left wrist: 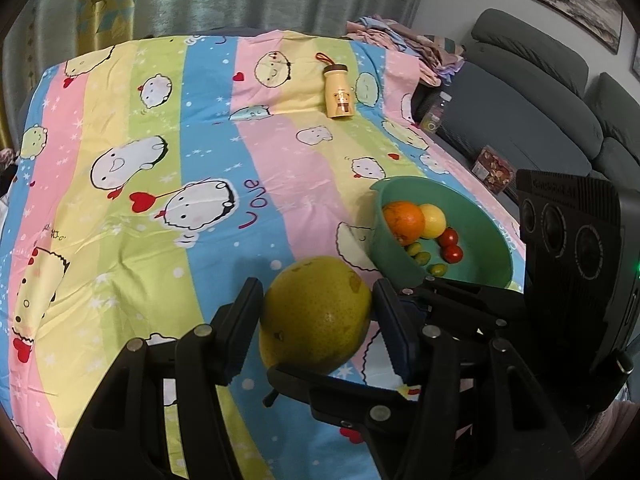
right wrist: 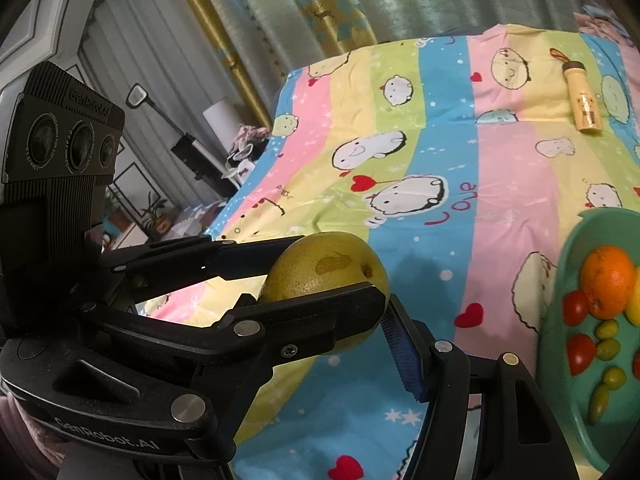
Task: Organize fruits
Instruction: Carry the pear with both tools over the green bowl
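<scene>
A large yellow-green pomelo (left wrist: 316,316) hangs above the striped cartoon bedsheet (left wrist: 208,132), held by both grippers at once. My left gripper (left wrist: 316,292) clamps it from either side, pads against the skin. My right gripper (left wrist: 340,332) comes in from the right, one finger under the near side of the fruit. In the right wrist view the pomelo (right wrist: 332,272) sits between the left gripper's fingers (right wrist: 320,308), and my right gripper (right wrist: 332,316) has its blue pad against the fruit; its other finger is hidden. Just right stands a green bowl (left wrist: 492,236) holding an orange (left wrist: 404,220).
The bowl (right wrist: 560,276) also holds a lemon (left wrist: 435,220), tomatoes (left wrist: 450,246) and small green fruits (left wrist: 420,257). A beige bottle (left wrist: 339,92) lies at the sheet's far side. A grey sofa (left wrist: 520,120) with a snack box (left wrist: 493,169) borders the right; curtains hang behind.
</scene>
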### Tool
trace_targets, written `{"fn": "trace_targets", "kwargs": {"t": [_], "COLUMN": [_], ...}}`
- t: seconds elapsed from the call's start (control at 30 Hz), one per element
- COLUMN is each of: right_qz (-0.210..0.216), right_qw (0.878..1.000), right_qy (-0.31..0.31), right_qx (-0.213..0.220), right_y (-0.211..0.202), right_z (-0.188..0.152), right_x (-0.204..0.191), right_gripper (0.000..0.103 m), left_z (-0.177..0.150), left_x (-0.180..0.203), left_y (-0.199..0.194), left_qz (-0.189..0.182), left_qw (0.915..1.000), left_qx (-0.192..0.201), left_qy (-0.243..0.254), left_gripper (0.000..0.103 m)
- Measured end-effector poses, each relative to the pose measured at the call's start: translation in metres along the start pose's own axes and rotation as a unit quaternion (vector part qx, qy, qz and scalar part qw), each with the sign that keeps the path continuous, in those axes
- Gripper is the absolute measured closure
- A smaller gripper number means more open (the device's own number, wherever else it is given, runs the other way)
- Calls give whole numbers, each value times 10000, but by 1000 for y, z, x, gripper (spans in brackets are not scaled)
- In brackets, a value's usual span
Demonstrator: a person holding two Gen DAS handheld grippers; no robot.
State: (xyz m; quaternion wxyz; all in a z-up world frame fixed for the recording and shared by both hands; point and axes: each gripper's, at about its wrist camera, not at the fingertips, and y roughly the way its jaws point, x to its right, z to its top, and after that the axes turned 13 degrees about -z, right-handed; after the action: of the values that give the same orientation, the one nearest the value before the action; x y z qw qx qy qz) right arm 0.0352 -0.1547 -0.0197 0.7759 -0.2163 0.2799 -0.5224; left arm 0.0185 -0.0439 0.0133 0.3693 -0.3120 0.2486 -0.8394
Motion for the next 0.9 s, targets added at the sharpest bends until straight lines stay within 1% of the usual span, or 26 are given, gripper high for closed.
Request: {"fn": "trace_targets", "kwargs": {"t": [0.53, 0.9], "right_qz": [-54, -198], "right_qw": [9992, 9976], "right_qy": [229, 439], "right_qx": [308, 490], "right_y": [-27, -47], "right_z": [-3, -7], "right_x": [28, 54], "right_gripper": [37, 37], "left_z": [14, 26], "left_x": [36, 62], "left_y": [14, 35], "left_qz": [-9, -167], "left_qw": [9993, 9978], "left_qx": [-87, -200], "left_qy": [365, 602], "left_gripper": [46, 46]}}
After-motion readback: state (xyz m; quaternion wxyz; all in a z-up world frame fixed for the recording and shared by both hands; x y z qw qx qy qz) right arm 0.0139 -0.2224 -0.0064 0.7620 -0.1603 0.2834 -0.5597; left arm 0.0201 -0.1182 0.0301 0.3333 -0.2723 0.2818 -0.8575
